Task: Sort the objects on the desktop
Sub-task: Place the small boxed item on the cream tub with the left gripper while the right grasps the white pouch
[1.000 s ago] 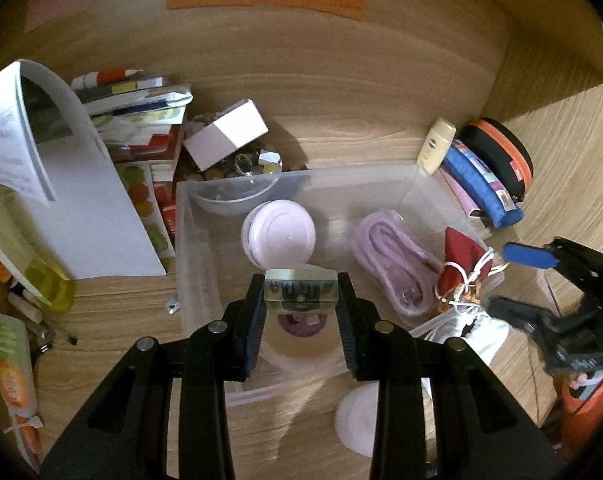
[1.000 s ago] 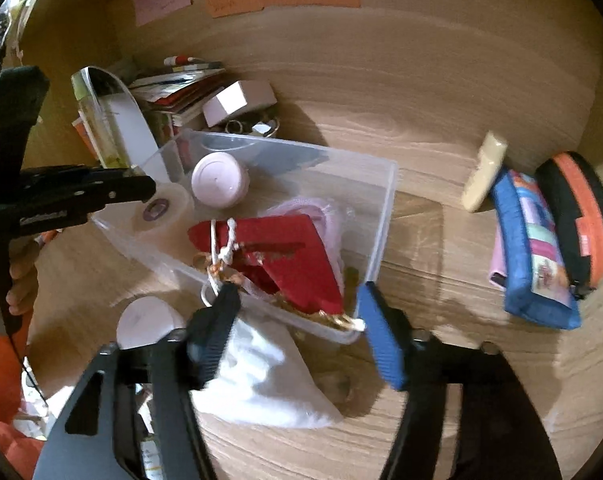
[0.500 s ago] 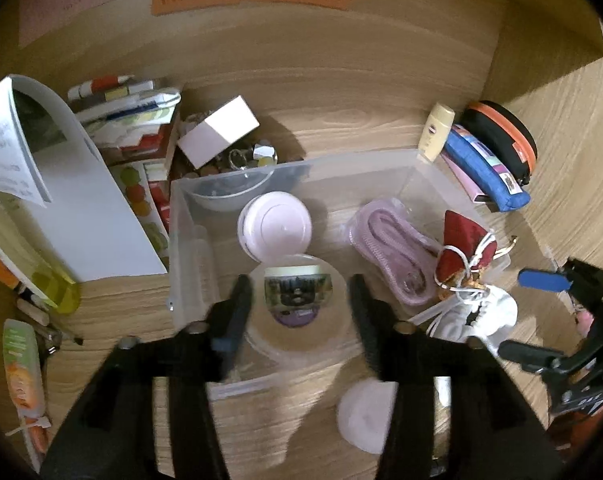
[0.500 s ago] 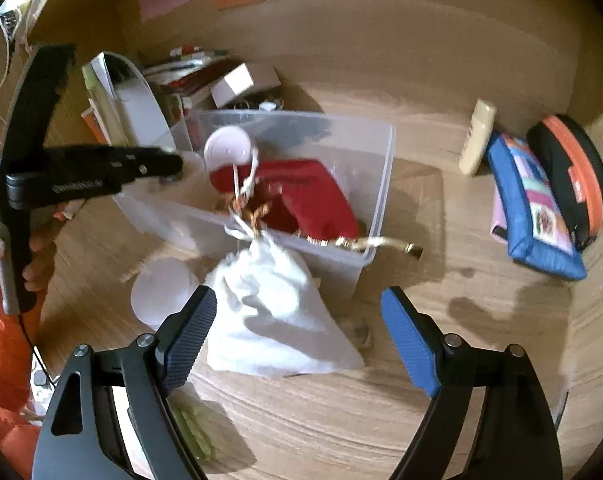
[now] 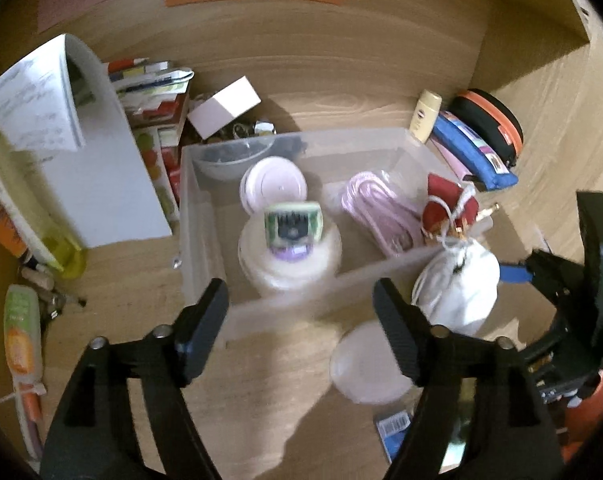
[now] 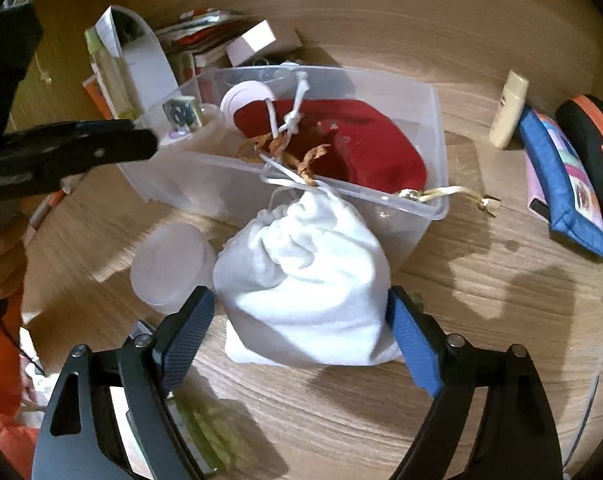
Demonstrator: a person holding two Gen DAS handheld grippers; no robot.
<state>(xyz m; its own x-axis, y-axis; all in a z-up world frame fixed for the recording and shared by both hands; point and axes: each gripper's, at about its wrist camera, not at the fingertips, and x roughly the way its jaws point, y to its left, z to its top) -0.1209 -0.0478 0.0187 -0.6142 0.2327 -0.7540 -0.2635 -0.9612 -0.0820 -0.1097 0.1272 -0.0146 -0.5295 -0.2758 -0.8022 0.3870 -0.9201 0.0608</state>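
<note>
- Left tongs (image 5: 301, 320): jaws spread wide, nothing between them; they hover over the near wall of the clear plastic bin (image 5: 205, 160).
- Inside the bin, left part: a small clear block with a green-and-black print (image 5: 292, 226) sits on top of a round white tape roll (image 5: 289, 264). Slightly blurred, so the print cannot be read.
- Behind the roll: a round pink-lidded container (image 5: 272, 189). Further back, in the corner, a clear bowl (image 5: 233, 156).
- Bin, middle: a coiled pink cable in a clear wrap (image 5: 375, 210).
- Bin, right end: a red pouch (image 6: 341, 140) with white and tan cords trailing over the rim.
- Right tongs (image 6: 299, 336): jaws released and spread, one blue pad on each side of a white drawstring bag (image 6: 305, 276). Whether the pads touch the cloth cannot be told.
- The white bag stands on the bench (image 6: 481, 300), outside the bin, against its near wall. Its cords are tangled with those of the red pouch at the rim.
- Just left of the bag on the bench: a round translucent lid (image 6: 169, 268).
- Bench, right of the bin: a cream tube (image 6: 509, 110), a blue pencil case (image 6: 561, 192), and a black case with an orange rim (image 6: 595, 140), lying close together.
- Bench, left of the bin: a white folded card stand (image 5: 89, 152), a stack of printed booklets (image 5: 153, 92) and a small white box (image 5: 223, 106).
</note>
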